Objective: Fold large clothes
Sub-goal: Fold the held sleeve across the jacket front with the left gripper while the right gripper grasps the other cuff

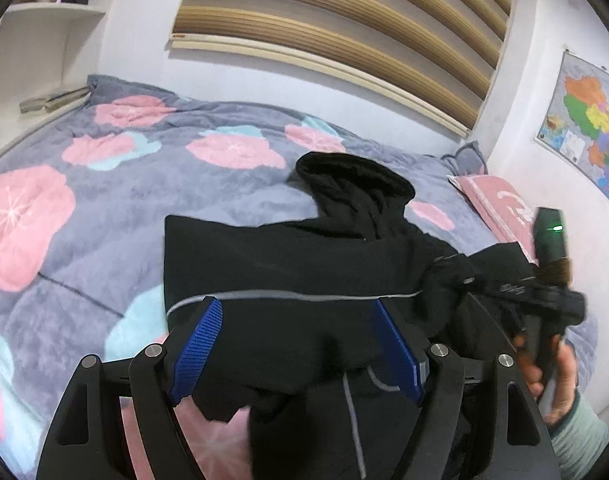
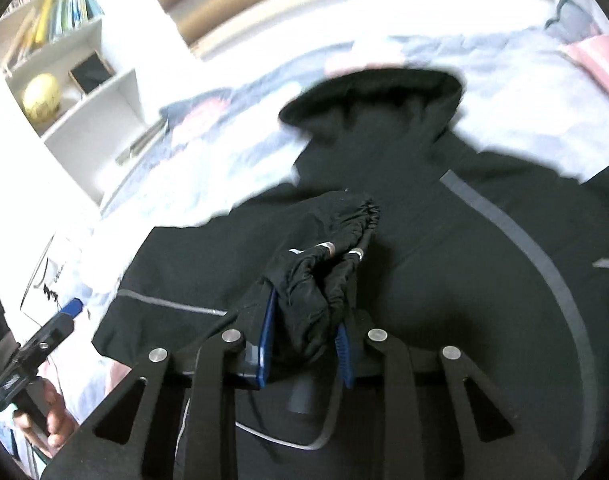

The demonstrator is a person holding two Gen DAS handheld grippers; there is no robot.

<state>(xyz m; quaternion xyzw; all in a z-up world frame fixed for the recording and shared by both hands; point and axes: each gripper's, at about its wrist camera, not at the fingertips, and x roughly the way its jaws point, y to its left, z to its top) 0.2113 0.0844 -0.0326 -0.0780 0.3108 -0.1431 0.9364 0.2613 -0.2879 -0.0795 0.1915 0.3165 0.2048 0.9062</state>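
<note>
where gathered, crinkly black jacket [image 2: 444, 280] cuff [image 2: 324, 280]

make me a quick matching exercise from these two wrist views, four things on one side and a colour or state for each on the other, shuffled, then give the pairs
Things:
1. right gripper
2. left gripper
3. bedspread
4. wall map

States:
A. grey with pink flowers
B. jaws wide, black jacket draped between them
C. hangs on the wall at the right, many colours
D. pinched on a bunched, elastic-edged bit of the jacket

Pairs: 1-D, 2-B, 3-A, 4-C
</note>
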